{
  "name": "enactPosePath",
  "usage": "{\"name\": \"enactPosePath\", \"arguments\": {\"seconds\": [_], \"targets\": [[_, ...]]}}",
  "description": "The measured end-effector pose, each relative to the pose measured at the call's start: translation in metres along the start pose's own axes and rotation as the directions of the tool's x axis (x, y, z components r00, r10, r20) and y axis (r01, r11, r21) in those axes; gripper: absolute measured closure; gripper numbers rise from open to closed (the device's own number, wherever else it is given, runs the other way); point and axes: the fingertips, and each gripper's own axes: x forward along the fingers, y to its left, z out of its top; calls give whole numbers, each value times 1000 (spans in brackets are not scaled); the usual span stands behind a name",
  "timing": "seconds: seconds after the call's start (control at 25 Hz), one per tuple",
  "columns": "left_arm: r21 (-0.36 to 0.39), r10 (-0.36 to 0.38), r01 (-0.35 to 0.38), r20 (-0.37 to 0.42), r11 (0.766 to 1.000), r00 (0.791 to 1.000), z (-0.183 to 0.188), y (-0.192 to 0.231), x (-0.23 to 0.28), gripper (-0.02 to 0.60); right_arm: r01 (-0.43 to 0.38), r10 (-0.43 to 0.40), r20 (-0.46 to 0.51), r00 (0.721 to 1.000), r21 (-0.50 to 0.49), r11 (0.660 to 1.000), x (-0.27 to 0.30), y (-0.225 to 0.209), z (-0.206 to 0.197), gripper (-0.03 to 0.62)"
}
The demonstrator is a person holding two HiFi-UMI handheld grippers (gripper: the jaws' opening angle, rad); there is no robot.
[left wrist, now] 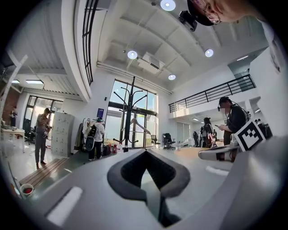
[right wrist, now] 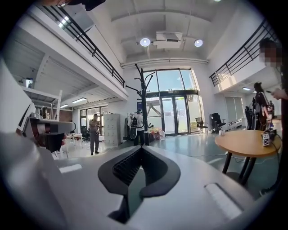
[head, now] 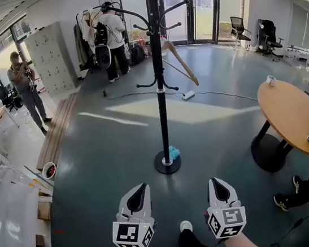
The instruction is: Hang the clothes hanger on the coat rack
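Head view shows the pale wooden clothes hanger (head: 180, 60) hanging tilted on the black metal coat rack (head: 161, 99); with my left gripper (head: 137, 188) and right gripper (head: 217, 181) jaws closed and empty, I fear a bump could unhook it.

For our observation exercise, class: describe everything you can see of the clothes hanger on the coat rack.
The clothes hanger looks like pale wood, with sloping arms and what seems a thin lower bar. It hangs from a branch on the right side of the black coat rack, tilted, with one end pointing down towards the floor. Only the rack touches it. Its hook is too small to make out.
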Motion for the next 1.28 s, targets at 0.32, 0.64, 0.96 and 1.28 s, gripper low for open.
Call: {"name": "enactPosePath", "arguments": {"seconds": [0.32,0.64,0.96,1.28], "targets": [[-14,-20,20,4,1000,1000,2,-19,-60,581,11,-11,-2,1000,-12,1000,-65,28,-7,568],[18,-8,7,42,1000,999,22,-44,-93,581,-23,26,50,998,-58,998,-104,40,9,568],[42,5,-6,24,999,1000,21,-82,-119,581,-70,73,52,996,-66,995,-142,38,11,568],[67,-14,13,18,998,1000,22,-111,-134,581,-95,98,47,994,-65,993,-165,36,9,568]]}}
